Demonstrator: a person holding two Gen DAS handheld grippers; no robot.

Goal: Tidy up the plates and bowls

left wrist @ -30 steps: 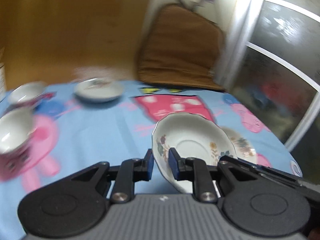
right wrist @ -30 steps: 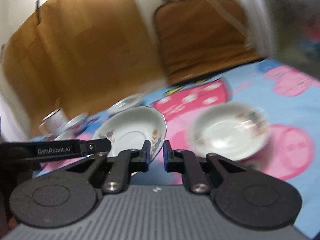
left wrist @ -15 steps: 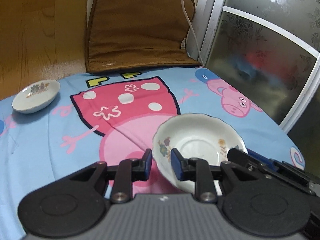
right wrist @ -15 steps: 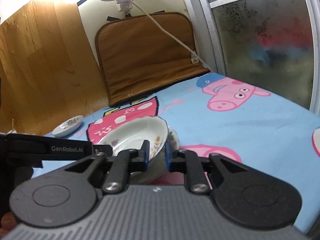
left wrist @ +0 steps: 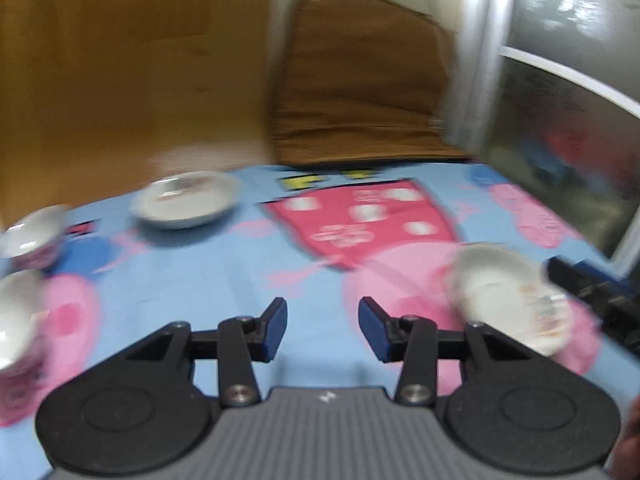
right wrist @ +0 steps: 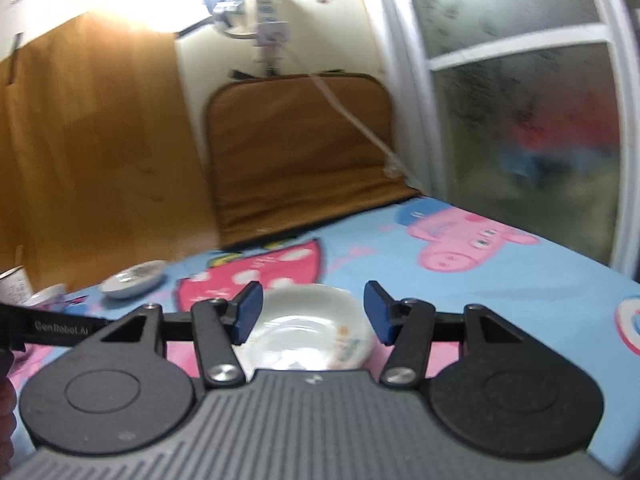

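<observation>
Resting on the cloth (right wrist: 520, 292), floral plate (right wrist: 308, 326); jaws apart

- Ahead of you a brown cushion (right wrist: 298, 152) leans upright against the cream wall (right wrist: 320, 36).
- To your left stands a wood panel (right wrist: 92, 140).
- To your right, a white-framed frosted glass door (right wrist: 520, 120).
- Bright light glares near the wall's top.
</observation>
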